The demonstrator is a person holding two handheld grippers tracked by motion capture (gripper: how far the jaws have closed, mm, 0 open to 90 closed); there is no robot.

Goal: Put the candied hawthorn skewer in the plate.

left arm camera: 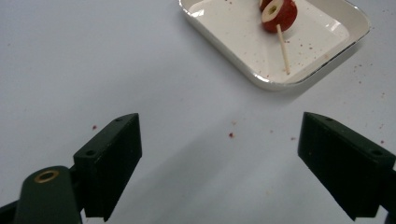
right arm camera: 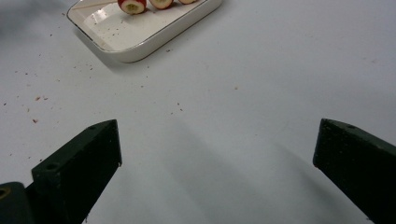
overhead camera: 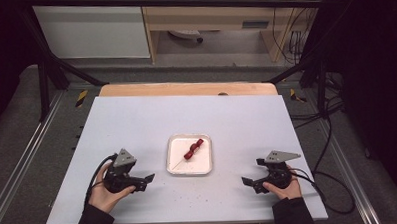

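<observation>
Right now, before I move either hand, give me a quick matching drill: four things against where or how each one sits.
1. skewer
2. dish
3. left gripper
4. right gripper

a. open, right of the dish
b. lying in the dish, red pieces threaded on it
c. open, left of the dish
d. white, middle of the table

Pairs: 1-b, 2-d, 3-c, 4-a

No legible text or labels.
</observation>
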